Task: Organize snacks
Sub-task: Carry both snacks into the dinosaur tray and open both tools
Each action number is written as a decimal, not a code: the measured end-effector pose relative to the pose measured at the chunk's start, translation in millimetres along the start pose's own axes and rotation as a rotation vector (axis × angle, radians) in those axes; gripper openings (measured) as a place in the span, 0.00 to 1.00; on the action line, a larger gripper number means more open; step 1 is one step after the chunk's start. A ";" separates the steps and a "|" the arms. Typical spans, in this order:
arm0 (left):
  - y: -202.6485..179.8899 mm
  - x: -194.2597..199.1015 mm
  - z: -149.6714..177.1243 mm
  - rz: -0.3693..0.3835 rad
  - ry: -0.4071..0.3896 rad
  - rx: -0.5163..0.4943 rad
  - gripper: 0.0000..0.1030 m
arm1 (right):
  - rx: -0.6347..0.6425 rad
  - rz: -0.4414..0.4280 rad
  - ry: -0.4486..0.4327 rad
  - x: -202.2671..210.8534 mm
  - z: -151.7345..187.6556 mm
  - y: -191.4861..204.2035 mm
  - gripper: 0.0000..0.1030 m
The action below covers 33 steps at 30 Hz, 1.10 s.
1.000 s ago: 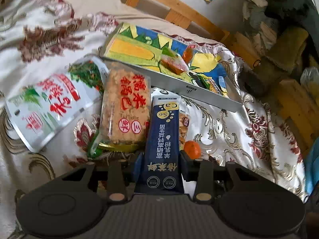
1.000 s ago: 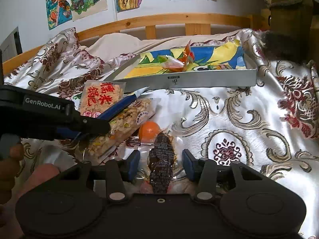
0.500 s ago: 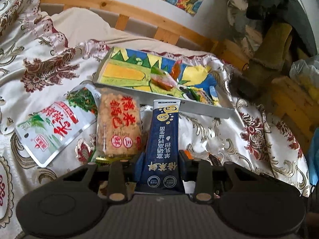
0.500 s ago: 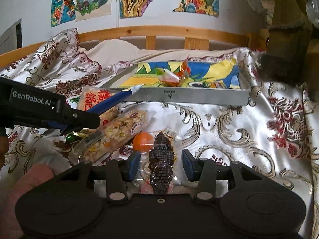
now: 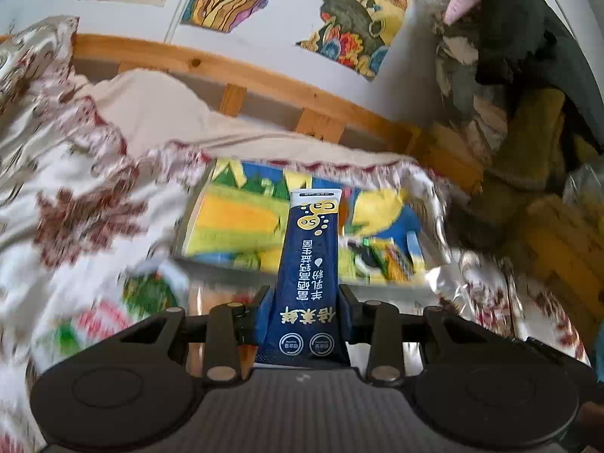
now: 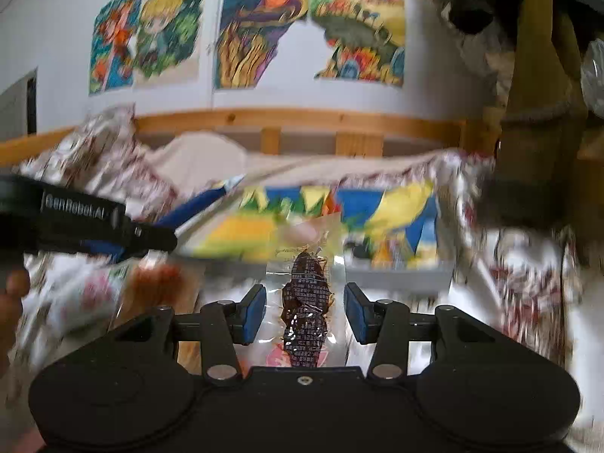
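Observation:
My left gripper [image 5: 306,311] is shut on a long dark-blue sachet [image 5: 310,264] and holds it raised, its tip over the colourful tray [image 5: 234,222]. The left gripper and its sachet [image 6: 200,205] also show at the left of the right wrist view. My right gripper [image 6: 305,315] is closed on a clear packet with a dark brown snack [image 6: 306,302], lifted off the bed and pointing at the same tray [image 6: 400,275]. The tray holds a few small wrapped snacks; blur hides their detail.
Other snack packs [image 5: 113,302] lie blurred on the patterned bedspread [image 5: 68,196] at the lower left. A wooden bed rail [image 5: 264,87] and a wall with drawings stand behind the tray. Piled clothes [image 5: 528,143] are at the right.
Both grippers have risen and tilted up with their snacks. The brown snack packet has lifted off the bed. The wall now fills more of both views.

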<state>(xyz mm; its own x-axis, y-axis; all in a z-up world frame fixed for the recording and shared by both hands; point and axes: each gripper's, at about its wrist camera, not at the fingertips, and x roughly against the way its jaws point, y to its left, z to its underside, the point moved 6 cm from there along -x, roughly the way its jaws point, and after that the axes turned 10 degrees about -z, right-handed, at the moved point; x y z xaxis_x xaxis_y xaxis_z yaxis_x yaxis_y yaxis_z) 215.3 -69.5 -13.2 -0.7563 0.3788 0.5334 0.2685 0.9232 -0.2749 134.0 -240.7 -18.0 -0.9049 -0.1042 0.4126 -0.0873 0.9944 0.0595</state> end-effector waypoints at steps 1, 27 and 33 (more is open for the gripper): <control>-0.7 -5.1 -6.2 -0.002 -0.006 -0.003 0.38 | 0.000 0.004 -0.015 -5.4 -8.3 -5.3 0.46; 3.4 -146.2 -44.9 -0.144 0.170 0.045 0.38 | -0.181 0.017 0.114 -169.6 -42.8 -81.2 0.46; -4.4 -154.0 -36.0 -0.157 0.201 0.009 0.38 | -0.139 0.012 0.149 -178.6 -41.6 -78.3 0.46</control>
<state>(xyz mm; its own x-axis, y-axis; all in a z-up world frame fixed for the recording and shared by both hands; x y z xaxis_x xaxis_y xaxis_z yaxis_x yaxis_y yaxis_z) 352.1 -129.5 -65.4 -0.6542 0.2369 0.7182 0.1513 0.9715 -0.1826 319.7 -300.7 -58.6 -0.8332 -0.1044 0.5431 -0.0097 0.9846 0.1744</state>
